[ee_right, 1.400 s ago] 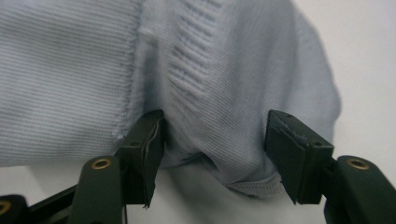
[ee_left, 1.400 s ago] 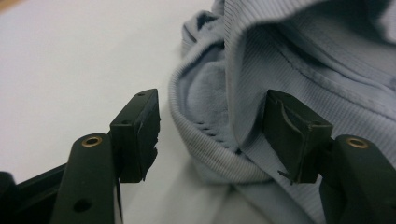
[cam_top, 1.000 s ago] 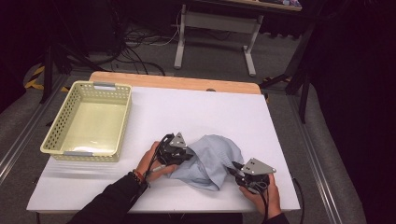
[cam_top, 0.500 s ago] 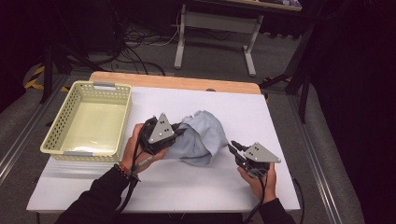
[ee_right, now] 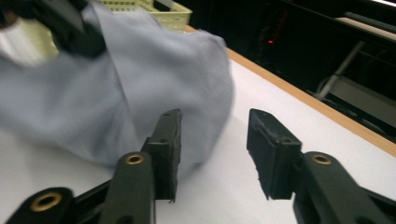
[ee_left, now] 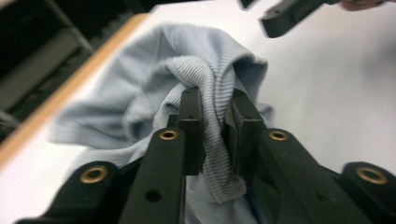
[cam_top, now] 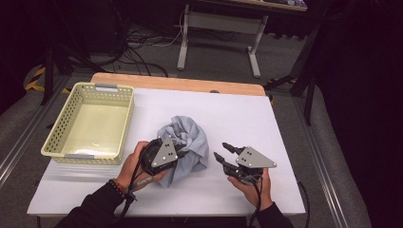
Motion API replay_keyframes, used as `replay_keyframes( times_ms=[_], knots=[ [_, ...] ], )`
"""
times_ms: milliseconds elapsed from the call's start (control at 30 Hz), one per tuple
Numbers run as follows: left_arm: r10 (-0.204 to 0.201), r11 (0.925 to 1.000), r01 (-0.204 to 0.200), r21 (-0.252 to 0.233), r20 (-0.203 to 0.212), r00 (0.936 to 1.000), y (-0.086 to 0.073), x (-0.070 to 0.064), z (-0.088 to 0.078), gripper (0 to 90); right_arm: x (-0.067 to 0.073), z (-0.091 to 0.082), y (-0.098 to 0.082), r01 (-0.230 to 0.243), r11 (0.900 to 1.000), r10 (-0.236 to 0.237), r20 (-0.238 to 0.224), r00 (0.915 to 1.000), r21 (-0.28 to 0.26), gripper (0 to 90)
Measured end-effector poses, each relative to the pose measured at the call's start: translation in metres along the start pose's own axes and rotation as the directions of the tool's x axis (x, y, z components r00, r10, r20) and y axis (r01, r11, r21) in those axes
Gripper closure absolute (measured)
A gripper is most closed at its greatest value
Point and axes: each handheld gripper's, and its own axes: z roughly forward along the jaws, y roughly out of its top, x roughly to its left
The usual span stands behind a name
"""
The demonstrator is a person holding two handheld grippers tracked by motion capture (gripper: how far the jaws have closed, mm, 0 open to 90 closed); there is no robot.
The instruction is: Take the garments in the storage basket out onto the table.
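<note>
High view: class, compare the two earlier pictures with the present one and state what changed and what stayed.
The left tool, shut on the blue cloth, carried it away from the person, bunching it into a heap. The right tool let go of the cloth; its jaws have just been opening and now stand apart beside it with nothing between them. The basket and the table stayed put.

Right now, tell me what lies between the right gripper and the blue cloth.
Nothing: in the high view only bare white table separates the right gripper, jaws open, from the blue cloth, which the left gripper pinches.

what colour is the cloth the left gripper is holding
Pale blue-grey cloth with fine ribbing, clearest in the left gripper view.
</note>
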Motion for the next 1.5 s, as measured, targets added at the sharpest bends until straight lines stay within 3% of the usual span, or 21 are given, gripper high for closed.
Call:
replay_keyframes(
  times_ms=[67, 133, 267, 300, 467, 533, 567, 600, 733, 867, 967, 1000, 1033, 1067, 1133, 1167, 1267, 1400, 1433, 1467, 1500],
  knots=[
    [-0.010, 0.9999, 0.010, -0.002, -0.001, 0.9999, -0.003, -0.003, 0.000, 69.1, 0.003, 0.001, 0.001, 0.010, 1.000, -0.010, -0.008, 0.9999, 0.003, 54.1],
    [-0.056, 0.9984, 0.055, -0.011, -0.009, 0.9984, -0.010, -0.005, -0.002, 56.4, 0.011, 0.003, 0.004, 0.020, 1.000, -0.019, -0.032, 0.9993, 0.005, 51.4],
    [-0.098, 0.9942, 0.098, -0.045, 0.003, 0.9952, -0.014, -0.004, -0.018, 32.7, 0.018, 0.004, 0.005, 0.014, 1.000, -0.014, -0.047, 0.9988, 0.010, 48.5],
    [-0.103, 0.9929, 0.104, -0.058, 0.016, 0.9945, -0.015, -0.005, -0.023, 31.0, 0.020, 0.005, 0.005, 0.020, 1.000, -0.019, -0.049, 0.9986, 0.009, 47.3],
    [-0.117, 0.9924, 0.117, -0.039, -0.017, 0.9930, -0.025, -0.010, -0.040, 27.8, 0.027, 0.012, 0.009, 0.046, 0.999, -0.044, -0.069, 0.9966, 0.016, 42.6],
    [-0.117, 0.9931, 0.117, -0.015, -0.037, 0.9924, -0.033, -0.011, -0.046, 29.0, 0.031, 0.017, 0.011, 0.063, 0.998, -0.061, -0.086, 0.9944, 0.019, 42.0],
    [-0.164, 0.9863, 0.165, 0.008, -0.041, 0.9856, -0.044, -0.008, -0.047, 30.3, 0.033, 0.021, 0.012, 0.076, 0.997, -0.074, -0.107, 0.9915, 0.021, 41.4],
    [-0.173, 0.9844, 0.174, 0.026, -0.046, 0.9839, -0.049, -0.007, -0.046, 30.9, 0.034, 0.023, 0.013, 0.082, 0.996, -0.079, -0.118, 0.9898, 0.024, 41.0],
    [-0.182, 0.9801, 0.184, 0.074, -0.037, 0.9827, -0.063, -0.006, -0.036, 34.3, 0.039, 0.031, 0.017, 0.100, 0.995, -0.096, -0.151, 0.9839, 0.020, 39.8],
    [-0.185, 0.9750, 0.187, 0.120, -0.029, 0.9824, -0.072, -0.005, -0.023, 38.4, 0.044, 0.038, 0.022, 0.140, 0.989, -0.134, -0.128, 0.9827, 0.042, 44.2],
    [-0.202, 0.9672, 0.204, 0.152, -0.028, 0.9790, -0.080, -0.003, -0.010, 41.7, 0.045, 0.049, 0.018, 0.161, 0.984, -0.151, -0.120, 0.9813, 0.078, 56.8],
    [-0.202, 0.9672, 0.204, 0.152, -0.028, 0.9790, -0.080, -0.003, -0.010, 43.0, 0.045, 0.049, 0.018, 0.161, 0.984, -0.151, -0.120, 0.9813, 0.078, 56.8],
    [-0.200, 0.9651, 0.200, 0.168, -0.021, 0.9796, -0.083, -0.002, -0.003, 46.8, 0.045, 0.053, 0.013, 0.168, 0.981, -0.155, -0.125, 0.9800, 0.098, 67.4],
    [-0.206, 0.9633, 0.205, 0.173, -0.014, 0.9784, -0.084, -0.002, -0.001, 48.4, 0.044, 0.055, 0.010, 0.164, 0.981, -0.151, -0.127, 0.9803, 0.103, 69.2],
    [-0.208, 0.9618, 0.203, 0.183, 0.005, 0.9781, -0.086, -0.002, 0.003, 59.9, 0.043, 0.056, 0.007, 0.164, 0.981, -0.150, -0.133, 0.9797, 0.106, 80.8],
    [-0.204, 0.9618, 0.198, 0.189, 0.010, 0.9790, -0.087, -0.002, 0.005, 62.5, 0.043, 0.056, 0.006, 0.169, 0.980, -0.154, -0.134, 0.9789, 0.105, 82.4],
    [-0.197, 0.9642, 0.188, 0.188, 0.030, 0.9800, -0.087, -0.001, 0.005, 73.8, 0.041, 0.054, 0.005, 0.168, 0.980, -0.153, -0.133, 0.9792, 0.104, 86.4],
    [-0.190, 0.9685, 0.184, 0.168, 0.022, 0.9815, -0.085, 0.000, 0.001, 75.9, 0.036, 0.048, 0.003, 0.155, 0.983, -0.145, -0.109, 0.9835, 0.099, 86.7],
    [-0.188, 0.9733, 0.185, 0.137, 0.010, 0.9821, -0.083, 0.001, -0.005, 75.9, 0.034, 0.045, 0.002, 0.151, 0.984, -0.142, -0.096, 0.9852, 0.096, 86.8],
    [-0.191, 0.9763, 0.190, 0.104, 0.002, 0.9816, -0.081, 0.003, -0.009, 77.3, 0.024, 0.033, -0.002, 0.111, 0.990, -0.107, -0.044, 0.9932, 0.088, 86.9],
    [-0.194, 0.9774, 0.194, 0.084, -0.014, 0.9810, -0.079, 0.004, -0.013, 77.3, 0.021, 0.031, -0.003, 0.099, 0.991, -0.096, -0.034, 0.9948, 0.087, 86.9]
  ],
)
